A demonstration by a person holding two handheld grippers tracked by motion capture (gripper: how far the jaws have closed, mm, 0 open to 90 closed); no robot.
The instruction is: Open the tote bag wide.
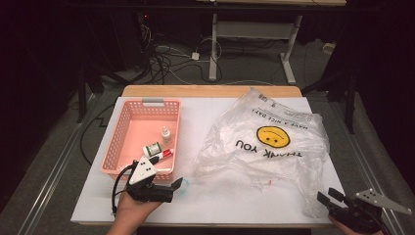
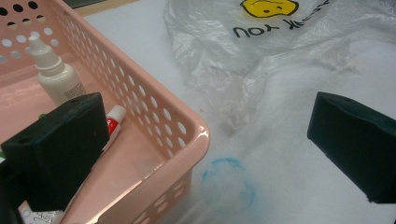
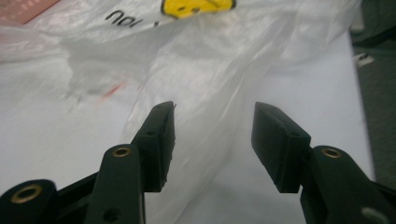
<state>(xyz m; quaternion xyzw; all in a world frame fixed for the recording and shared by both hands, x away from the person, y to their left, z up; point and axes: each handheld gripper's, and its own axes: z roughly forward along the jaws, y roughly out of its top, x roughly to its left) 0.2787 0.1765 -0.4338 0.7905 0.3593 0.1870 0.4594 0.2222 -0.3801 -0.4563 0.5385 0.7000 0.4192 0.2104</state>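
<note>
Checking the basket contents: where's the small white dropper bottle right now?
In the high view the small white dropper bottle stands upright inside the pink perforated plastic basket at the table's left, just beyond the green-capped white jar and red-capped tube.

White surface, wooden strip along far edge. Faint blue ring stain near the front-left area. Beyond the far edge: floor cables, white desk frame legs.
</note>
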